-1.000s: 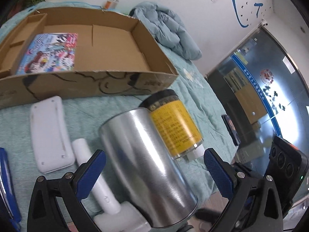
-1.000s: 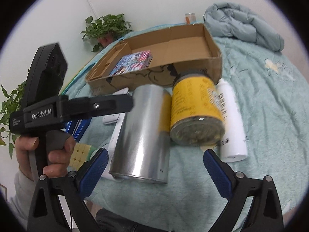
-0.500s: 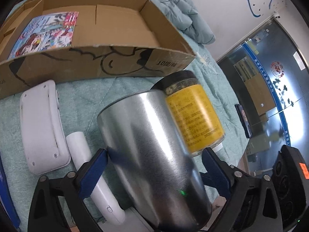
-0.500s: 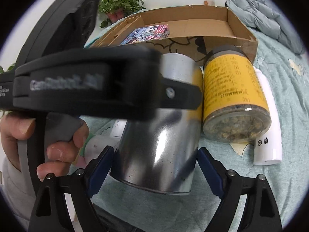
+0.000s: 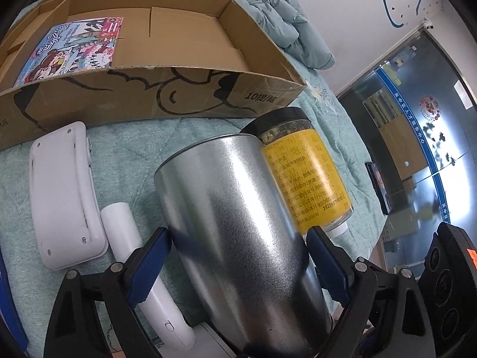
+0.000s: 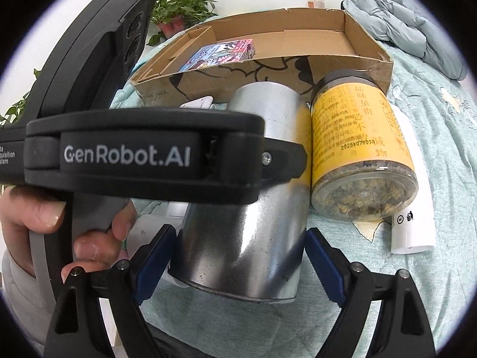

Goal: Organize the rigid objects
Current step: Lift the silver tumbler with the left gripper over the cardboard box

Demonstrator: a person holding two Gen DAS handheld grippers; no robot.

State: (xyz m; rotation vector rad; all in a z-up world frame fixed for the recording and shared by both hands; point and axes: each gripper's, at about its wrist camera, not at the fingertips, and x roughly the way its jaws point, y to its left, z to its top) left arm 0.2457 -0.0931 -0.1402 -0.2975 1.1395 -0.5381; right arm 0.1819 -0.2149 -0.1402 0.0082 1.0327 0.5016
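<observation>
A large silver metal can [image 5: 238, 232] lies on the teal bedspread, seen also in the right wrist view [image 6: 253, 208]. My left gripper [image 5: 238, 256] has both blue pads pressed on the can's sides. My right gripper [image 6: 238, 256] also has its pads against the can's lower end. A jar with a yellow label [image 5: 310, 173] lies touching the can on its right [image 6: 360, 155]. A cardboard box [image 5: 208, 89] stands behind, holding a colourful book [image 5: 71, 47].
A white flat device [image 5: 65, 191] and a white handled tool [image 5: 140, 265] lie left of the can. A white bottle [image 6: 411, 208] lies right of the jar. A crumpled teal blanket [image 5: 277, 15] is at the back right. The bed edge drops off to the right.
Both grippers have moved in around the silver can and narrowed from wide open until their pads touch its sides. The left gripper now fills the right wrist view's left half.
</observation>
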